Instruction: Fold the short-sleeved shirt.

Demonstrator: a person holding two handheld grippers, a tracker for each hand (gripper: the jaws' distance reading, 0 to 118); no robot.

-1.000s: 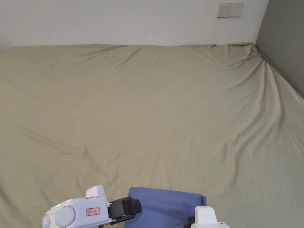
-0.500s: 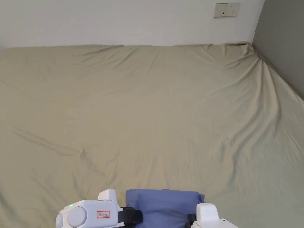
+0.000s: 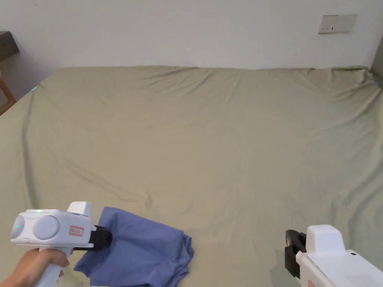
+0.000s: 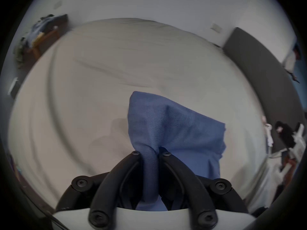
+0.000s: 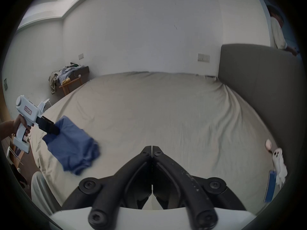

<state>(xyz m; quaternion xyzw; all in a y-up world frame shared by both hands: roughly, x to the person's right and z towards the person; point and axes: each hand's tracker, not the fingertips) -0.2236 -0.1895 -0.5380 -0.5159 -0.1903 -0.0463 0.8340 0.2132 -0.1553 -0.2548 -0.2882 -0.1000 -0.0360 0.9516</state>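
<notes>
1. The left gripper (image 4: 148, 153) has its jaws clamped on a bunched fold of the blue shirt (image 3: 144, 248). The pinch takes in only a narrow rope of cloth, so I'd worry it catches some layers and not others. If so, the folded bundle could open up as it is carried.

2. From that pinch the shirt hangs and trails away to the right, its far end resting on the bed sheet (image 3: 209, 149). It sits at the near left corner of the bed, close to the edge. A drag towards that edge could pull it off the mattress or scuff the fold loose against the sheet.

3. The layers at the shirt's free end look uneven in the right gripper view, with edges splayed (image 5: 79, 165). My guess is that a quick swing would fan them out further.

4. The right gripper (image 5: 152, 150) is well apart from the shirt, off to the near right, jaws pressed together on nothing. With only one grip holding the cloth, nothing steadies the loose end.
</notes>
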